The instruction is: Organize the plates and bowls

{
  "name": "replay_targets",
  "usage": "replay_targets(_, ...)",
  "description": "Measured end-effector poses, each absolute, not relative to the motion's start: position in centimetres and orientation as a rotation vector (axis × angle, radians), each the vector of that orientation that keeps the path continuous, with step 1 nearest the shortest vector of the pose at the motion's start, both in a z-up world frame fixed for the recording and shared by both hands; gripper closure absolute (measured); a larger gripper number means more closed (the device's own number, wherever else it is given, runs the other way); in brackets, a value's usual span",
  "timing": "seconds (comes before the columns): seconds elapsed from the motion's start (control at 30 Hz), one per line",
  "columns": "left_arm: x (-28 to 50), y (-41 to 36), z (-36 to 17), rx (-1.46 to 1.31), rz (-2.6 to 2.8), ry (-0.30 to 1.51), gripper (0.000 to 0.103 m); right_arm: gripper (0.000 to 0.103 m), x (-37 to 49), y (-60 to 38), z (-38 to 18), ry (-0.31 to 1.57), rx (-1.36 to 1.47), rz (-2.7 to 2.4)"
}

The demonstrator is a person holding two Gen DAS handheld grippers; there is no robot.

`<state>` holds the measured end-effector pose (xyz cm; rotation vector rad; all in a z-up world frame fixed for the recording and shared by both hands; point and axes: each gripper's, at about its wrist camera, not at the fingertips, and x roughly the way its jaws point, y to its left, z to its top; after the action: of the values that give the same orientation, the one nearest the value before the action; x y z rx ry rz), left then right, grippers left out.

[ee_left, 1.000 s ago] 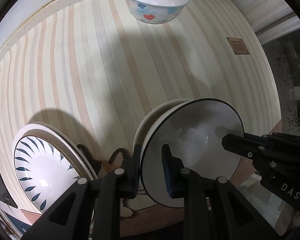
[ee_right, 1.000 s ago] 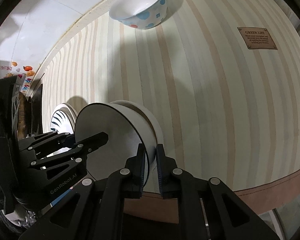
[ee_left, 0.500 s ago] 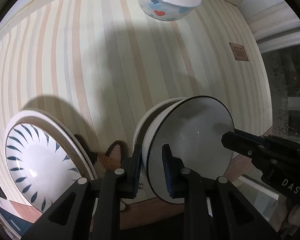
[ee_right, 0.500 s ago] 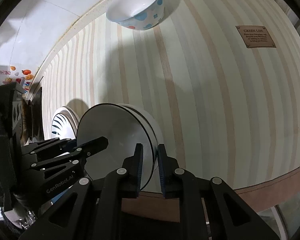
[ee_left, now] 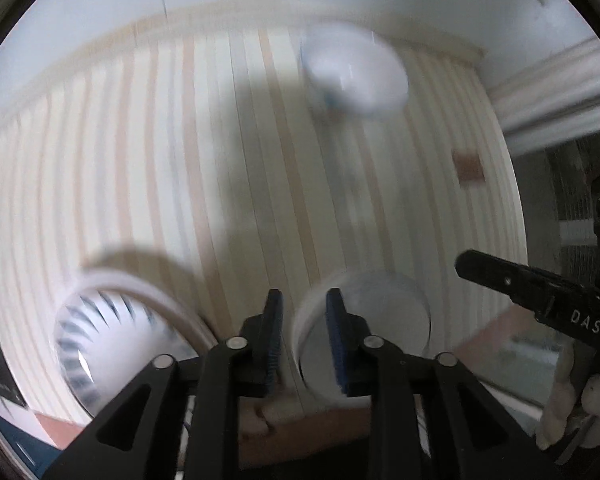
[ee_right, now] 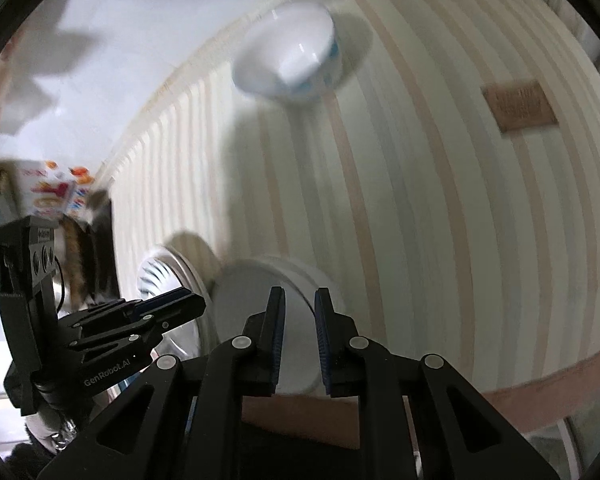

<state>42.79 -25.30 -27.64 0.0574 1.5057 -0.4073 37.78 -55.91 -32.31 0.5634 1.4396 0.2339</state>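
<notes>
Resting on the striped tablecloth (ee_right: 440,208) near its front edge, the plain white plates (ee_left: 364,332) look stacked and released, with the blue-patterned plate (ee_left: 112,344) just beside them to the left. The left gripper (ee_left: 302,320) and the right gripper (ee_right: 298,320) both hover over that stack, jaws parted a little and, as far as the blur allows, holding nothing. The dotted bowl (ee_right: 292,64) stands alone, well apart at the far side, so it probably remains to be dealt with

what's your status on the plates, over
Left gripper and right gripper open, holding nothing. White plates on striped table, beside leaf-pattern plate. Bowl far side; path clear.
</notes>
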Motion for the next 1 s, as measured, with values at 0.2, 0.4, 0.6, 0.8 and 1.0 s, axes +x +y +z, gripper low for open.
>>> replay_targets(0.2,51.3,-27.1,-27.9,0.039,-0.349,1.434,0.075,0.057,43.8,-58.2,-30.9,1.351,0.612,0.235)
replay_targets(0.4,57.5,-29.1,-31.6,0.058,-0.304,1.449,0.075,0.057,50.6,-60.0,-32.1,1.309,0.591,0.175)
replay_targets(0.6,59.3,-31.0,-34.4,0.076,-0.305,1.493,0.072,0.057,55.0,-60.6,-33.9,1.325,0.531,0.132)
replay_targets(0.8,59.3,-32.1,-36.8,0.127,-0.319,1.532,0.075,0.057,56.3,-60.0,-36.1,1.358,0.512,0.135)
replay_targets(1.0,59.4,-32.7,-38.6,0.079,-0.349,1.557,0.087,0.072,57.2,-59.3,-38.2,1.388,0.506,0.153)
